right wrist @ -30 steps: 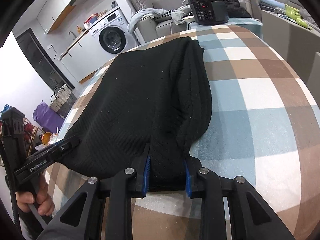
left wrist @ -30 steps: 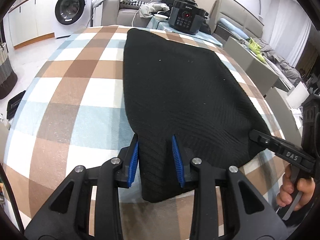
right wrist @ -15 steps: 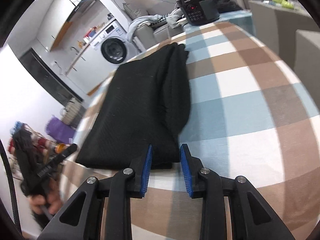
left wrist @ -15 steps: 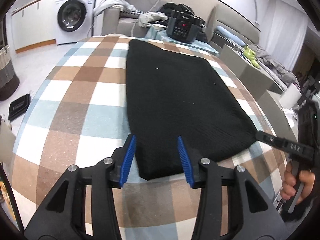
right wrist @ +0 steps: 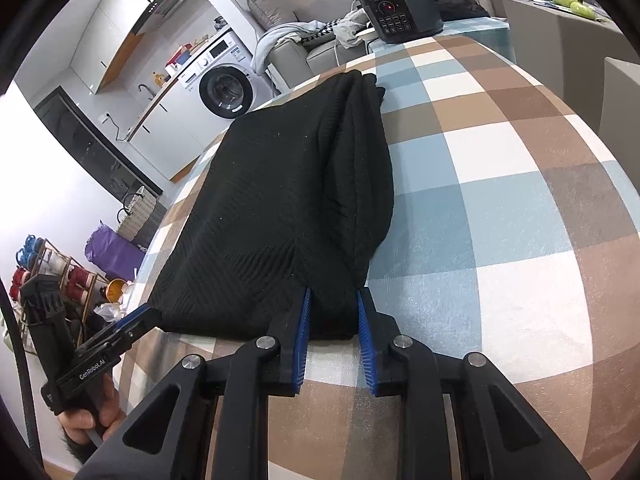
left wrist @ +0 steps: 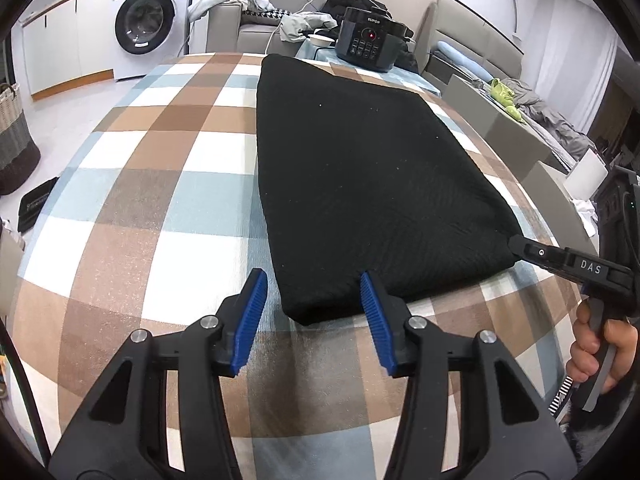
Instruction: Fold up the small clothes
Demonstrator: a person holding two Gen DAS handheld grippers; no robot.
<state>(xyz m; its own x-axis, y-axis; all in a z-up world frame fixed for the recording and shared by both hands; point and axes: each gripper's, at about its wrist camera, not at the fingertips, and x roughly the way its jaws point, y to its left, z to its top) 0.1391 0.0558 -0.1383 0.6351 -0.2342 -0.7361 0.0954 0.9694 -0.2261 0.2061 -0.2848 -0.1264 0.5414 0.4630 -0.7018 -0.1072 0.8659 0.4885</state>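
Checked tablecloth [left wrist: 132, 184]; washing machine [left wrist: 146, 22]; black cooker [left wrist: 370, 40] behind.

Home — washing machine [left wrist: 146, 28], sofa [left wrist: 236, 26], cooker [left wrist: 370, 40]

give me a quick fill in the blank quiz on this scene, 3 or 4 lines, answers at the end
1. The garment lying on the checked tablecloth is ____ in colour.
2. The pads on the left gripper are ____ in colour.
3. The light on the cooker behind the table is ____.
4. The white appliance with a round door is a ____ machine.

Missing words: black; blue; red; washing
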